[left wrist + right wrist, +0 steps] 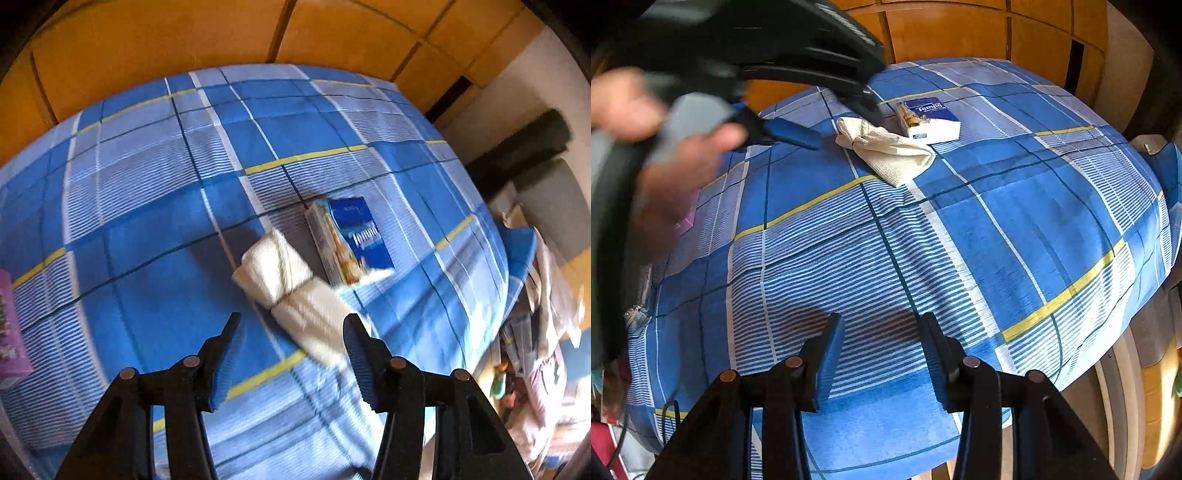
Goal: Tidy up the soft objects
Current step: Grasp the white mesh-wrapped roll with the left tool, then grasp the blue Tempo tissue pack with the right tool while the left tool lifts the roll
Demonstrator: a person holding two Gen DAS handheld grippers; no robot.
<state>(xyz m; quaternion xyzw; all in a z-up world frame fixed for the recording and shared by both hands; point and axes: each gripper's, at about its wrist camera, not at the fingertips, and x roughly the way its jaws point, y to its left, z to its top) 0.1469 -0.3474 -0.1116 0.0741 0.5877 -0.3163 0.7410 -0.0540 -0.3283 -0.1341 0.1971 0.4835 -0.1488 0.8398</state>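
Observation:
A cream folded cloth (291,291) lies on the blue plaid bedsheet (155,206), next to a blue Tempo tissue pack (351,240). My left gripper (291,325) is open and empty, hovering just short of the cloth, with its right finger over the cloth's near end. In the right wrist view the cloth (886,147) and tissue pack (929,118) lie at the far side, and the left gripper (838,125) reaches toward them from the left. My right gripper (882,328) is open and empty above the near part of the sheet (1015,229).
A purple box (9,332) sits at the sheet's left edge. A wooden wardrobe (166,40) stands behind. Piled clothes and clutter (535,332) lie off the right edge. A person's hand (665,166) holds the left gripper.

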